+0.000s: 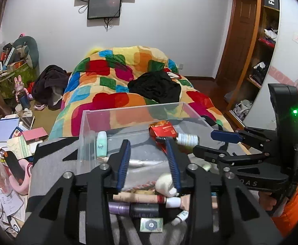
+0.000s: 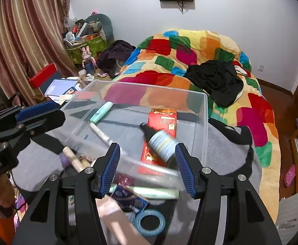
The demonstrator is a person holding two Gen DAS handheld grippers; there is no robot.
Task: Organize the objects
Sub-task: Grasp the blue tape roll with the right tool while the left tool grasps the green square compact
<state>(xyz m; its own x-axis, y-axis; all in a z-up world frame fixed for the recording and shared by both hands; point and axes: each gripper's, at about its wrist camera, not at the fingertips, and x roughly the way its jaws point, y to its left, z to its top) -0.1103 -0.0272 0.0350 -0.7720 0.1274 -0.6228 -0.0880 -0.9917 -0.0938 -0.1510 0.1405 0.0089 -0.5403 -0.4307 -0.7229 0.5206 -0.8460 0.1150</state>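
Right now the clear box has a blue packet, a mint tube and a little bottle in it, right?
Almost. The packet in the clear box is red, not blue, as the right wrist view shows. The mint tube and little bottle are there.

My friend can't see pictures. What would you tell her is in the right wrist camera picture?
An open claw hovers over a clear plastic box holding a dark bottle, red packet and mint tube. More tubes and blue tape lie nearer the camera; a colourful quilt lies behind.
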